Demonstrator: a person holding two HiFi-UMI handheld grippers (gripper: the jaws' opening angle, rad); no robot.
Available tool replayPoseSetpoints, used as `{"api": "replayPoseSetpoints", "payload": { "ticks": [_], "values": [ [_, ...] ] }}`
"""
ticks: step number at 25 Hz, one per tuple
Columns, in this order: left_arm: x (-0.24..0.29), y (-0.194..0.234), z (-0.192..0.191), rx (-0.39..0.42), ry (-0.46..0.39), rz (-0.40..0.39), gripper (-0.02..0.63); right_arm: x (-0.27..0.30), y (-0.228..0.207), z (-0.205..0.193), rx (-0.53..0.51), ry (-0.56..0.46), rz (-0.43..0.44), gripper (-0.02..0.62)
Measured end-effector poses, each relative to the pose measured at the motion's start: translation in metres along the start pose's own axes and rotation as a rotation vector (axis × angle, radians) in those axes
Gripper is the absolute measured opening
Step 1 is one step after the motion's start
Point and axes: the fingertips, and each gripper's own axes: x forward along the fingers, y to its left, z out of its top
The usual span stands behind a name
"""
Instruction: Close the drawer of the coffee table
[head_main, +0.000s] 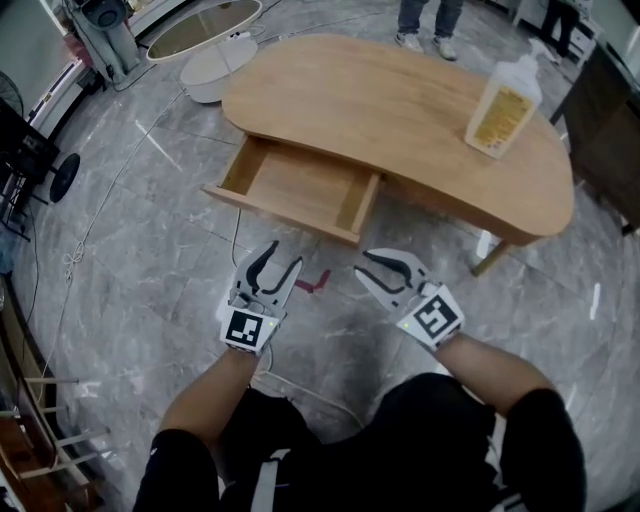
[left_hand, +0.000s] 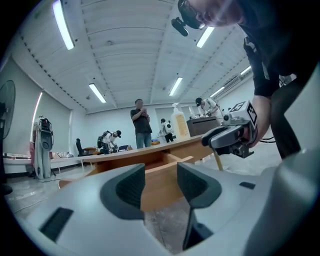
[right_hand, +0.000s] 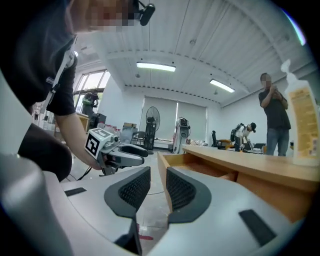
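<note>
Drawer (head_main: 300, 190) sits pulled well out from desk (head_main: 380, 110) front, so closing not yet begun. L gripper (head_main: 283, 255) & R gripper (head_main: 362, 264) hover near its front panel, no contact, both w/ jaws apart, empty. Whole push-in left.

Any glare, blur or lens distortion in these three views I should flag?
Head view: drawer sharp, mild barrel bend, light streaks on the glossy floor. Left gripper view: heavy fisheye, dark corners, ceiling lights blown out. Right gripper view: same fisheye, bottle cut by the right edge.
</note>
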Motion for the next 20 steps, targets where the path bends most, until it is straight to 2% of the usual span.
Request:
{"api": "replayPoseSetpoints", "payload": {
  "ticks": [2, 7, 13, 18, 20],
  "values": [
    [-0.003, 0.01, -0.007, -0.008, 0.016, 0.024, 0.201, 0.013, 0.005, -0.003, 0.034, 0.003, 0.024, 0.075],
    [-0.008, 0.026, -0.034, 0.029, 0.083, 0.056, 0.201, 0.04, 0.025, -0.006, 0.077, -0.005, 0.082, 0.075],
    [-0.005, 0.046, -0.063, -0.017, 0.136, 0.114, 0.201, 0.074, 0.048, -0.023, 0.099, 0.056, 0.155, 0.076],
    [0.009, 0.068, -0.079, -0.047, 0.158, 0.164, 0.201, 0.101, 0.049, -0.037, 0.057, 0.111, 0.144, 0.075],
    [0.013, 0.076, -0.082, -0.083, 0.159, 0.185, 0.201, 0.108, 0.045, -0.042, 0.101, 0.104, 0.122, 0.075]
  ]
}}
